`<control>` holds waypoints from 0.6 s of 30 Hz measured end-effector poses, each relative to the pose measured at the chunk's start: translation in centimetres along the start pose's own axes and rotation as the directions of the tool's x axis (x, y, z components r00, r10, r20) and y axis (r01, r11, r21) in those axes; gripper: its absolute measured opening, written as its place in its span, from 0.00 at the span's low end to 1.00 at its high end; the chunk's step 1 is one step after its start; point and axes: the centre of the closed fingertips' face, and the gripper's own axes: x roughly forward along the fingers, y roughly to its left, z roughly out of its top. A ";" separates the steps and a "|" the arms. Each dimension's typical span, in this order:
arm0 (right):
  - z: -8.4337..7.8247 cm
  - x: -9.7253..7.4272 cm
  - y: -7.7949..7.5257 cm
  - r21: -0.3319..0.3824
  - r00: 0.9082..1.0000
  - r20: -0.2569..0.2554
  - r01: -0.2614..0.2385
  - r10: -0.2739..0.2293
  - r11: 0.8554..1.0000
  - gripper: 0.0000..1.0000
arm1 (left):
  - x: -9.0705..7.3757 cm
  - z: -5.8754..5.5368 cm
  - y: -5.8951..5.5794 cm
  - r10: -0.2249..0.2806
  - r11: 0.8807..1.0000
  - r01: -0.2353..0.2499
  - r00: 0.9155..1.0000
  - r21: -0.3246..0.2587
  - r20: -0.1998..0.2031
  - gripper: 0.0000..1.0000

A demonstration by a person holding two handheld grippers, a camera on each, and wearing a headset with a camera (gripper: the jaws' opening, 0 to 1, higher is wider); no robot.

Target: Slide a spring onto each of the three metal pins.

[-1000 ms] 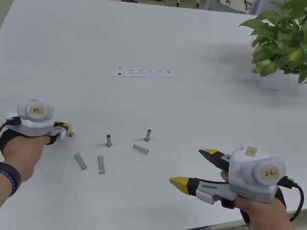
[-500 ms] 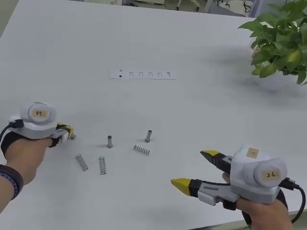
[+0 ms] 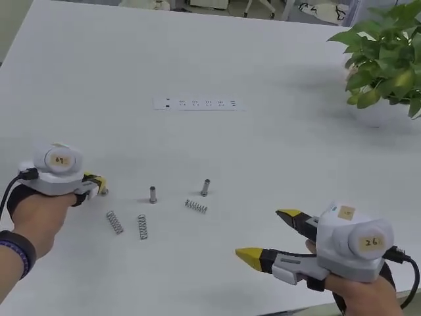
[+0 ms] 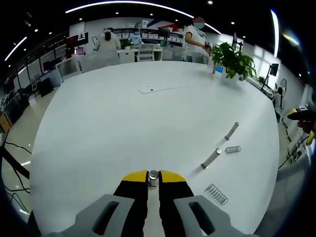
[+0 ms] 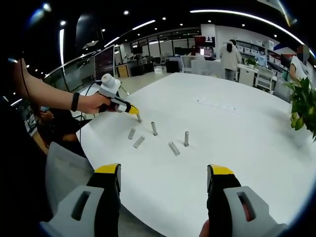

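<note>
Pin in my left fingers: my left gripper point(image 4: 153, 173) has its yellow tips pressed together on a short metal pin point(image 4: 153, 179). The pin stands upright between them at the bottom centre of the left gripper view. In the head view this grip sits at the left edge, mid-height.
Reason for that hold: I judge the clamp steadies the pin and leaves its top free for a spring to slide down over it.
Right fingers: my right gripper point(image 3: 267, 234) has its jaws spread wide with nothing between them, at the lower right of the head view. It looks ready to fetch a spring.
Other pins: a second pin point(image 3: 152, 194) and a third pin point(image 3: 205, 187) stand bare on the white table point(image 3: 276, 151), near the centre of the frame.
Springs: all three lie flat. The left spring point(image 3: 114, 222) and middle spring point(image 3: 142, 226) are side by side at lower left of centre. The right spring point(image 3: 195, 207) lies just below the third pin. None is on a pin yet.
Writing: a sticker reads "69" on my left gripper and "26" on my right. The markings on the power strip point(image 3: 197, 103), upper centre, are too small to read.
</note>
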 end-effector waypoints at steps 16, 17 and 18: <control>-0.6 0.1 0.4 0.003 1.000 -0.003 -0.013 0.013 1.000 0.70 | -0.7 -0.9 -1.0 -0.006 1.000 0.007 1.000 0.025 -0.014 0.00; -0.6 0.1 0.4 0.003 1.000 -0.003 -0.012 0.012 1.000 0.70 | -0.7 -0.9 -1.1 -0.007 1.000 0.008 1.000 0.026 -0.016 0.00; -0.6 0.1 0.4 0.004 1.000 -0.002 -0.012 0.012 1.000 0.70 | -0.7 -1.0 -1.1 -0.007 1.000 0.007 1.000 0.029 -0.021 0.00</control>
